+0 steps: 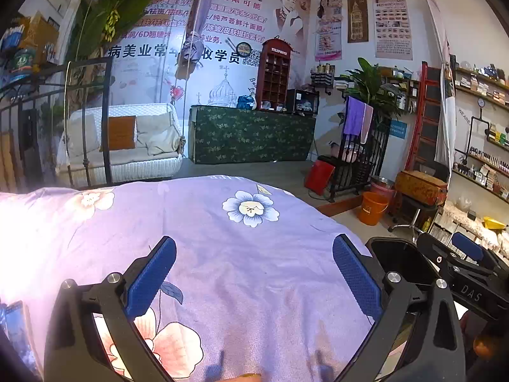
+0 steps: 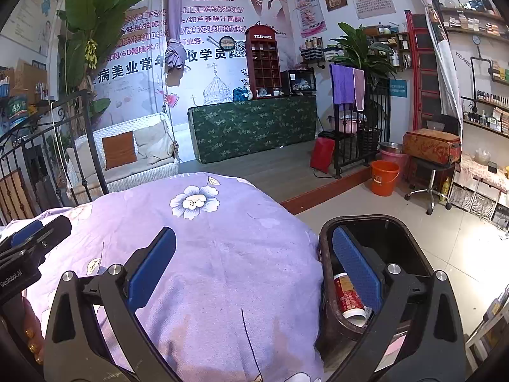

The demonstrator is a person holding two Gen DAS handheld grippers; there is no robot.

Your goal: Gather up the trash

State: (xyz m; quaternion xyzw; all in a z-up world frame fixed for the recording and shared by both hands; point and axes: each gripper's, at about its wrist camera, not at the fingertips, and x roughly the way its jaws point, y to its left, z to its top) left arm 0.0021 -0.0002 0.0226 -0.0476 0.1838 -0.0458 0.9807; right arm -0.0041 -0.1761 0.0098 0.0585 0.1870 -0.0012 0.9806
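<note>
A black trash bin (image 2: 410,238) stands on the floor at the right edge of a bed covered in a purple floral sheet (image 2: 222,254). A red paper cup (image 2: 348,299) lies inside the bin. My right gripper (image 2: 254,264) is open and empty, its left finger over the sheet and its right finger over the bin mouth. My left gripper (image 1: 254,270) is open and empty above the sheet. The bin's rim (image 1: 400,248) shows at the right in the left wrist view, with the right gripper (image 1: 470,254) beyond it. The left gripper (image 2: 28,238) shows at the left edge in the right wrist view.
An orange bucket (image 2: 384,176) and a rolling stool (image 2: 429,187) stand on the tiled floor to the right. Shelves (image 2: 486,102) line the right wall. A white swing sofa (image 2: 133,156), a green-draped counter (image 2: 254,127) and a black iron bed frame (image 2: 47,133) lie ahead.
</note>
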